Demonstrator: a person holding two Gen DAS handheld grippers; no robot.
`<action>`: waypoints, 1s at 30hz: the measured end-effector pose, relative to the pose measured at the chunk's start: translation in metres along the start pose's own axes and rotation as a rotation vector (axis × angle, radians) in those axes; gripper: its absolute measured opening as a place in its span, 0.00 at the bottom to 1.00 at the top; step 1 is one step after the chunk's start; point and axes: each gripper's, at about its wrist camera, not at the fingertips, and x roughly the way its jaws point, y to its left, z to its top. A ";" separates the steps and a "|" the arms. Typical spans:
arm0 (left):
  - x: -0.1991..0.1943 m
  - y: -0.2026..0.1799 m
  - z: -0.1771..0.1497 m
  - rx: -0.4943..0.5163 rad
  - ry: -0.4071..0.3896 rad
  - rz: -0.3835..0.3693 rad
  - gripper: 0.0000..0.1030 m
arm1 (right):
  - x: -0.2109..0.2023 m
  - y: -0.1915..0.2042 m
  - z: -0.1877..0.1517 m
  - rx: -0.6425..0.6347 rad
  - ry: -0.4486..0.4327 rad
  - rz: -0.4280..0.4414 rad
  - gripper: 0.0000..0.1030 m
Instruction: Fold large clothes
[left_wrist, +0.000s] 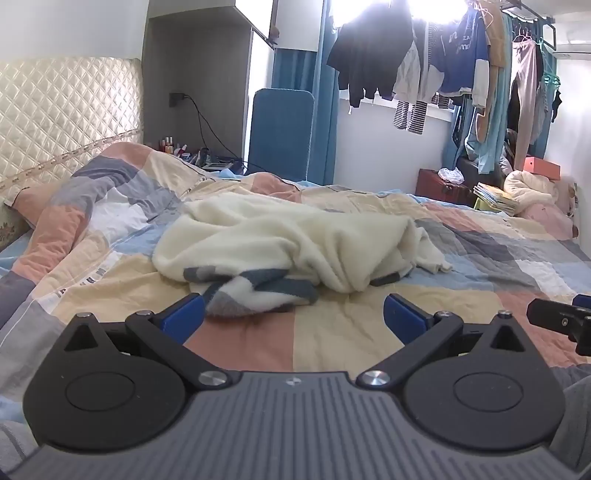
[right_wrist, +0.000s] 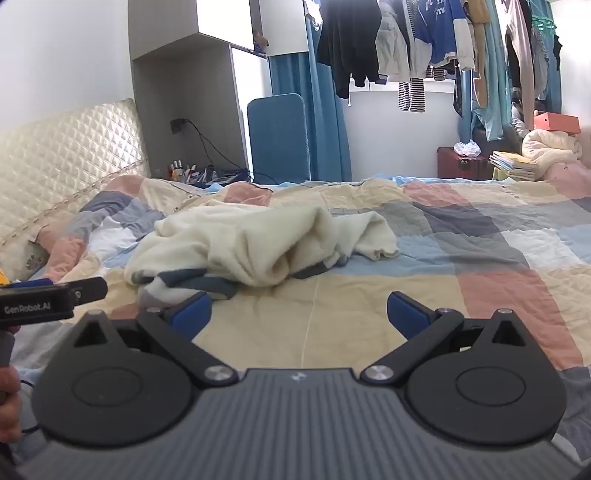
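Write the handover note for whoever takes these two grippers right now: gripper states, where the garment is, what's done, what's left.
Left gripper: open, nothing between its fingers, hovering just short of the garment's striped edge.
Right gripper: open, empty, beside the left one, aimed at the bedspread a little to the right of the garment.
Cream fleece garment: lying crumpled in a heap on the checked bedspread, its grey-blue striped part nearest the grippers.
Done: nothing folded yet; the garment is not spread out.
Left: probably pick up its edges, spread it flat on the bed, then fold it.
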 end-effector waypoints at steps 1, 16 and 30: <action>0.000 -0.001 0.000 0.003 -0.002 -0.001 1.00 | 0.000 0.000 0.000 0.001 -0.003 0.000 1.00; 0.007 -0.003 0.005 -0.017 0.014 -0.019 1.00 | -0.003 -0.003 -0.001 0.012 -0.004 0.001 1.00; 0.008 -0.006 0.003 -0.008 0.012 -0.020 1.00 | -0.002 -0.004 -0.003 0.017 -0.001 0.001 1.00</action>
